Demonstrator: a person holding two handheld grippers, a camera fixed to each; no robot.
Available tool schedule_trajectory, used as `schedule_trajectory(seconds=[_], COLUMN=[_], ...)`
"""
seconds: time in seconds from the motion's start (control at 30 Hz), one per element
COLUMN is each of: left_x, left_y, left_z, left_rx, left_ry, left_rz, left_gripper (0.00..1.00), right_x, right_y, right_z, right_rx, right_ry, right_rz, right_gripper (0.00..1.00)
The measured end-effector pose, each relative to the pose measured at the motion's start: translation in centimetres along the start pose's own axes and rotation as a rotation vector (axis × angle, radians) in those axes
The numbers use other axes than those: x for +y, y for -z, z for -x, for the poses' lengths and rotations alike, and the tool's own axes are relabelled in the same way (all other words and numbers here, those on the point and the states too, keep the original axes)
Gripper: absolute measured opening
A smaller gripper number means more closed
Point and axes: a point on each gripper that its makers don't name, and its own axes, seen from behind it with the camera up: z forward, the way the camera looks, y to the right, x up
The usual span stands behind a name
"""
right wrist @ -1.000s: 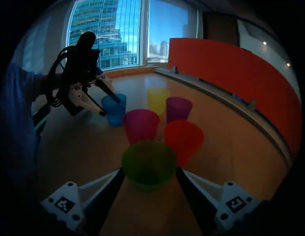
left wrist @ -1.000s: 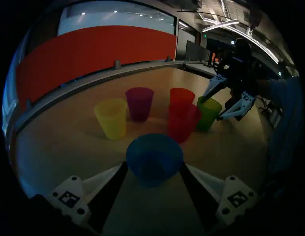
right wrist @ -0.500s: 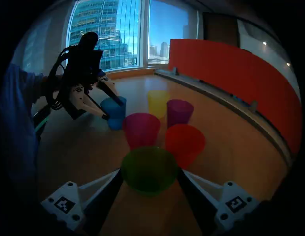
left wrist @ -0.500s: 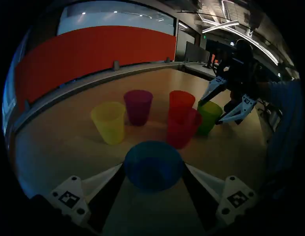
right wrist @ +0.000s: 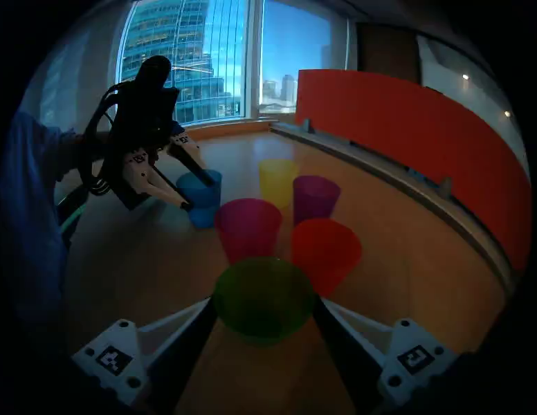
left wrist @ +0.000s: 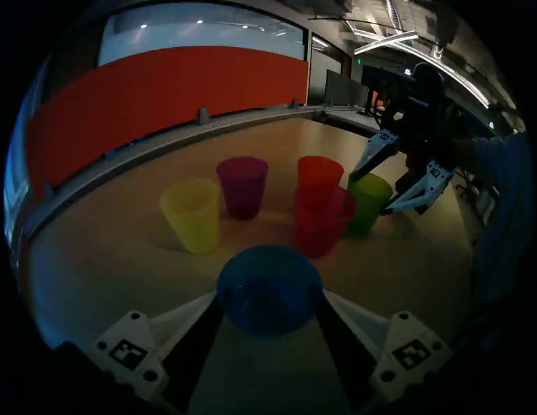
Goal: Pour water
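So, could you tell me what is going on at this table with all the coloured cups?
A person works two handheld grippers over a wooden table. The left gripper is closed on a blue cup, the right gripper on a green cup. A yellow cup, a purple cup, an orange cup and a pink cup stand between them. Both held cups are upright, so nothing is being poured, and I cannot tell whether either holds water.

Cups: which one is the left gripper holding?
The blue cup: it sits clamped in the left gripper. The green cup is in the right gripper; yellow cup, purple cup, pink cup and red cup stand free.
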Motion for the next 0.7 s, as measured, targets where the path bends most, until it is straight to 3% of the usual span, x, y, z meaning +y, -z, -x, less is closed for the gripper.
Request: schedule_trajectory(seconds=[0.23,0.47,0.7], left_x=[-0.02,-0.01,0.2], left_y=[-0.05,-0.1,0.1], left_z=[-0.03,-0.04,-0.17], left_rx=[0.006,0.011,0.024], left_ry=[0.01,0.014,0.022], left_rz=[-0.001,-0.006,-0.011], left_gripper=[0.87,0.87,0.86], right_x=[0.08,-0.07,0.05], right_y=[-0.3,-0.57,0.24], right_z=[0.06,0.25,-0.55], right_rx=[0.004,-0.001,0.028], right_ry=[0.004,-0.004,-0.022], right_rz=[0.012,0.02,0.032], right_gripper=[0.99,0.91,0.91])
